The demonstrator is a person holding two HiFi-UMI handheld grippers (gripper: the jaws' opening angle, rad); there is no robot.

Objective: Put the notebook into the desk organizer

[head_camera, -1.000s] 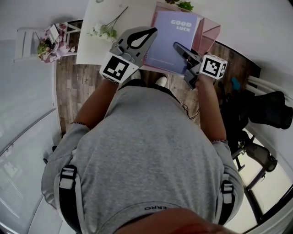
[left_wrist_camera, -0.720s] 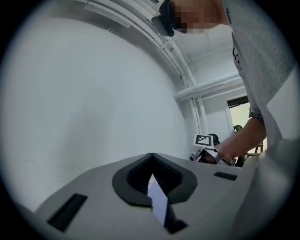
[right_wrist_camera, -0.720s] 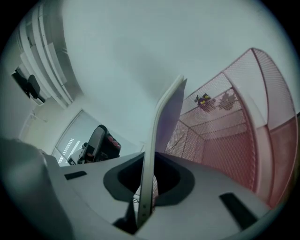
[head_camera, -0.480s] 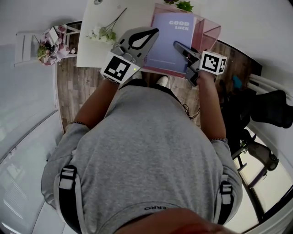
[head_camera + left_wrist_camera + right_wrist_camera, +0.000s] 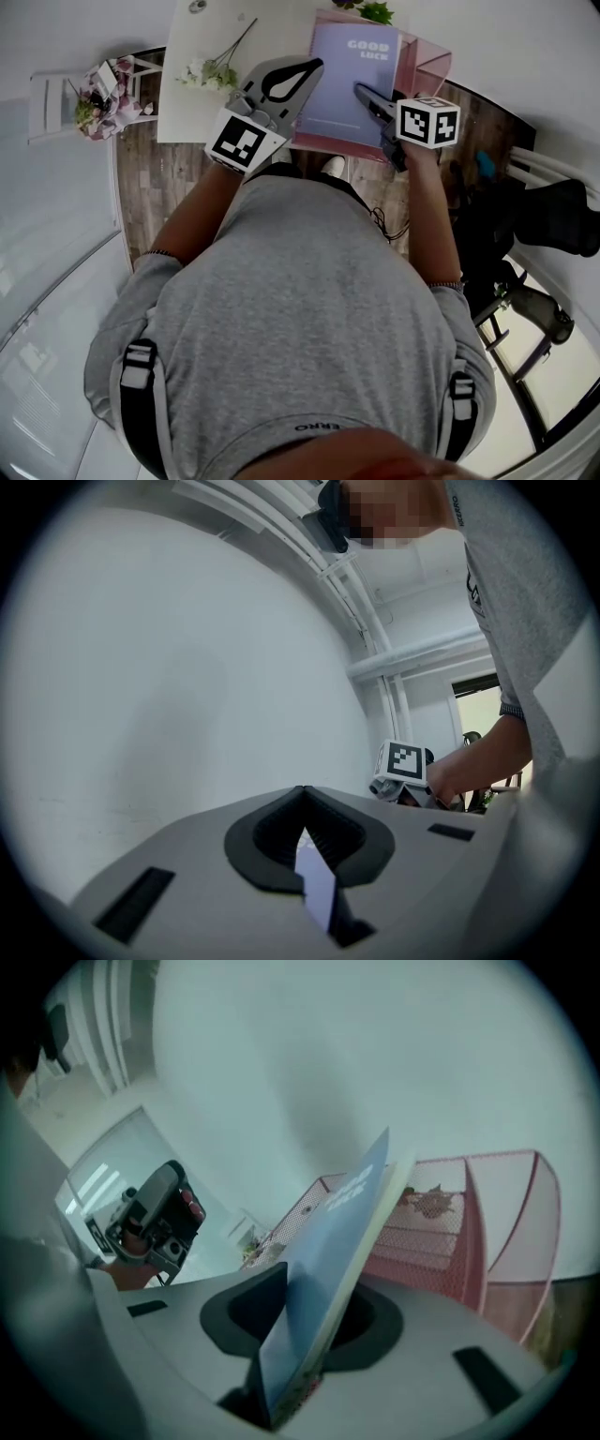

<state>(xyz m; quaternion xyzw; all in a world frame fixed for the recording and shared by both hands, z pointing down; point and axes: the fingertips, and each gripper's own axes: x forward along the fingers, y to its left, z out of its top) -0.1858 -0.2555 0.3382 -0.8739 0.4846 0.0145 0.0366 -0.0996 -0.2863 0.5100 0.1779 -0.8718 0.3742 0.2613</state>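
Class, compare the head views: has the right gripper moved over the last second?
Yes. The right gripper shifted slightly up-picture toward the organizer and rolled, its cube now facing the camera. Its jaws have just been opening around the notebook.

Upper left of the frame, we see a flower sprig (image 5: 212, 67) lying on a white table (image 5: 186, 103), a bouquet (image 5: 94, 98) farther left.

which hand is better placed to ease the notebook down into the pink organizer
Right, probably. The right gripper has the notebook between its jaws, which have just been opening, and the organizer lies straight ahead. The left gripper, tips together, sits at the notebook's left edge.
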